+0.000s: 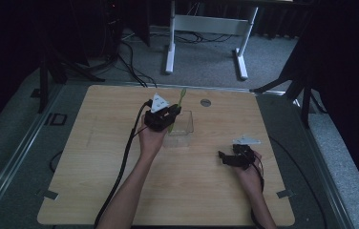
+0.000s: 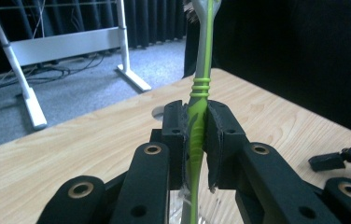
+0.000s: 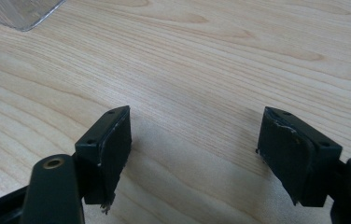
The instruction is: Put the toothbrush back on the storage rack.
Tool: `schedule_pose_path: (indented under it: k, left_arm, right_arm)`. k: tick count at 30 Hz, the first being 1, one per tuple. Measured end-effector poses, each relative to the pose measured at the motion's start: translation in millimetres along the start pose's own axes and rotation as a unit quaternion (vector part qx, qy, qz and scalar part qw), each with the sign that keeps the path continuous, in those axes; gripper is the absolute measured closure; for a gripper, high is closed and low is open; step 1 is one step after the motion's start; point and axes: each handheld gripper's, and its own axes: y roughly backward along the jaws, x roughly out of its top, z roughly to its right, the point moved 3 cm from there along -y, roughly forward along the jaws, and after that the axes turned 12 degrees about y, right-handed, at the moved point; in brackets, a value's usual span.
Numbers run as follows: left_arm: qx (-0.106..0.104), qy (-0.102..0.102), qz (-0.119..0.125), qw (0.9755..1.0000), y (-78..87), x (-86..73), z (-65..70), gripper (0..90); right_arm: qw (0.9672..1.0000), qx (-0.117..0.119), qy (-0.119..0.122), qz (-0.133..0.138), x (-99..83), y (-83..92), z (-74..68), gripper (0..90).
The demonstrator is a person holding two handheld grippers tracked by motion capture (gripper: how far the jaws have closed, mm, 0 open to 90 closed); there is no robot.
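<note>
Currently on my list: left claw (image 2: 196,140), clamped on a green toothbrush (image 2: 198,116), handle pinched between both pads, brush standing upright with its head topmost. In the high view I hold it over a clear plastic container (image 1: 181,125) near the middle of the wooden surface (image 1: 96,143), its lower end inside the container. Right claw (image 3: 194,154), jaws spread wide, nothing between them, resting low over bare wood, well apart from the container.

Green-grey toothbrush (image 2: 198,126) upright, head up, over clear box (image 1: 183,125).
</note>
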Motion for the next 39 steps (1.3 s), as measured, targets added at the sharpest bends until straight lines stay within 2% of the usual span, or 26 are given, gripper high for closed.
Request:
schedule_pose_path:
  k: [5,13,15,19,24,26,28,30,31,38,39]
  left_arm:
    - [0.006,0.002,-0.014,0.9999,-4.1,-10.1,-4.6,78.9]
    - [0.013,-0.012,-0.038,0.9991,-8.4,-16.5,-4.3,78.7]
    - [0.013,-0.018,-0.054,0.9983,-11.5,-20.7,-3.2,78.7]
    - [0.019,-0.037,-0.071,0.9966,-15.3,-25.8,-0.9,78.6]
    - [0.028,-0.048,-0.089,0.9945,-17.5,-29.6,0.5,78.5]
    - [0.033,-0.059,-0.104,0.9922,-18.6,-32.5,1.7,78.5]
    - [0.036,-0.066,-0.110,0.9911,-19.0,-34.0,2.9,78.4]
    - [0.036,-0.066,-0.110,0.9911,-19.0,-34.0,2.9,78.2]
    - [0.038,-0.071,-0.116,0.9900,-19.8,-35.5,4.1,77.8]
    - [0.030,-0.067,-0.116,0.9906,-16.6,-35.5,6.4,72.6]
    - [0.029,-0.062,-0.109,0.9916,-14.6,-34.4,7.3,70.3]
  right_arm:
    - [1.0000,0.000,-0.001,0.000,0.0,0.0,-0.1,25.7]
    - [1.0000,0.000,0.000,0.000,0.0,0.0,0.0,25.7]
    - [1.0000,0.000,0.000,0.000,0.0,0.1,0.0,25.7]
    - [1.0000,0.000,0.000,0.000,0.0,0.0,0.0,25.7]
    - [1.0000,0.000,0.000,0.000,0.0,0.0,0.0,25.7]
    - [1.0000,0.000,0.000,0.000,0.0,0.0,-0.1,25.7]
    - [1.0000,0.000,0.000,0.000,0.0,0.0,0.0,25.7]
    - [1.0000,0.000,0.000,0.000,0.0,0.0,0.0,25.7]
    - [1.0000,0.000,0.000,0.000,0.0,0.0,0.0,25.7]
    - [1.0000,0.000,0.000,0.000,0.0,0.0,-0.1,25.7]
    - [1.0000,0.000,0.001,0.000,0.0,0.0,0.0,25.7]
